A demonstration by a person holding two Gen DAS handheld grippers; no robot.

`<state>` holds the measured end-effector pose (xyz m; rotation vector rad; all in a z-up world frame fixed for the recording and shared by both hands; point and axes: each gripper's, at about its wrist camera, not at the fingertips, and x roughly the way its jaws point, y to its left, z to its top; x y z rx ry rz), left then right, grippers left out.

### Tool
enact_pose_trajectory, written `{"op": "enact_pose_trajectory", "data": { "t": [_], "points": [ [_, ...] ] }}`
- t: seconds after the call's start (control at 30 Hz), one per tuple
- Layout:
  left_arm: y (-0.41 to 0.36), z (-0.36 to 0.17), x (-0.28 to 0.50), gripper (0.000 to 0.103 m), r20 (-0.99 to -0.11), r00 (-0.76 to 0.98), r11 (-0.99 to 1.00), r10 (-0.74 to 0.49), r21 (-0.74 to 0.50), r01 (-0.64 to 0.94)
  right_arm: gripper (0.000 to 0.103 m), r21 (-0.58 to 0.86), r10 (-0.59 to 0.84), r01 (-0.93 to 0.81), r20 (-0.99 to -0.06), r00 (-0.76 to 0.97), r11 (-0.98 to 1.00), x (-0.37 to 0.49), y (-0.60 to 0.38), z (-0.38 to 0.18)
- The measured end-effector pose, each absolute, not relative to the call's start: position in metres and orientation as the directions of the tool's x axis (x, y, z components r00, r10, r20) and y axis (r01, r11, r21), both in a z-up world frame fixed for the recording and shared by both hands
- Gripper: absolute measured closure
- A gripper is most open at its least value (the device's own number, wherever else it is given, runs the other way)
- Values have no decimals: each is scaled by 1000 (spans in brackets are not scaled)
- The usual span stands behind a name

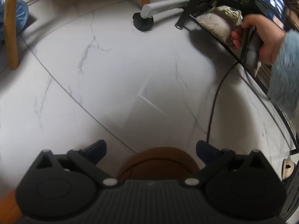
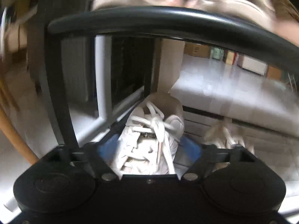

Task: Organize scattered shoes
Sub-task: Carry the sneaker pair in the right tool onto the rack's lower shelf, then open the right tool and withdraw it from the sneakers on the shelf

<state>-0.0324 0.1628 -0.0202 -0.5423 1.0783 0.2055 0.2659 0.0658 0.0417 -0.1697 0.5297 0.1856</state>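
Left wrist view
- Floor: pale marble-look tile point(image 1: 112, 71) with grey veins and dark grout lines, bare in the middle.
- Room: wooden chair legs point(image 1: 11, 28) far left, a blue shoe point(image 1: 21, 16) behind them; a black caster point(image 1: 143, 21) on a grey base in the far middle; a black cable point(image 1: 214, 100) trailing over the floor on the right.
- Rack: black metal shoe rack point(image 1: 220, 35) at far right, a beige sneaker point(image 1: 216, 21) on its shelf.
- Person: hand point(image 1: 261, 37) in a fuzzy blue sleeve point(image 1: 286, 74) holding a tool handle at the rack.
- Left tongs point(image 1: 151, 147): spread wide, nothing between them; a brown rounded object point(image 1: 158, 158) lies below.

Right wrist view
- Room: blurred; rack bar point(image 2: 149, 18) arches overhead, pale floor far right.
- White sneaker point(image 2: 149, 136): white laces knotted, lying between the blue pads on the lower rack level.
- Right tongs point(image 2: 149, 149): spread; whether they touch the sneaker I cannot tell.
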Motion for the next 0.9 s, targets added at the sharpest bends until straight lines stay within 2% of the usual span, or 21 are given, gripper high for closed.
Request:
{"op": "enact_pose_trajectory", "data": {
  "t": [0.07,0.13,0.23,0.3,0.5,0.63,0.8,0.83,0.9],
  "points": [
    [163,-20,-32,1,-877,470,851,-100,-320,-416,6,-97,117,-211,-581,806,973,282,70,42],
    [163,-20,-32,1,-877,470,850,-101,-322,-417,15,-135,108,-230,-593,798,964,286,77,40],
    [163,-20,-32,1,-876,471,849,-102,-324,-418,35,-98,141,-229,-542,829,968,275,70,45],
    [163,-20,-32,1,-876,471,848,-103,-325,-419,40,-71,163,-229,-503,849,971,268,65,48],
    [163,-19,-32,1,-876,472,851,-101,-322,-415,40,-111,232,-271,-281,931,956,222,63,50],
    [163,-21,-32,1,-880,466,852,-94,-313,-419,40,-82,218,-248,-267,939,965,237,68,52],
    [163,-24,-29,1,-885,455,848,-99,-314,-427,39,-64,130,-154,-283,950,986,283,77,41],
    [163,-26,-29,1,-887,450,848,-102,-314,-427,36,-68,112,-137,-285,952,988,290,79,38],
    [163,-27,-28,1,-890,444,847,-108,-316,-427,21,-92,107,-139,-291,951,986,303,88,26]
  ]
}}
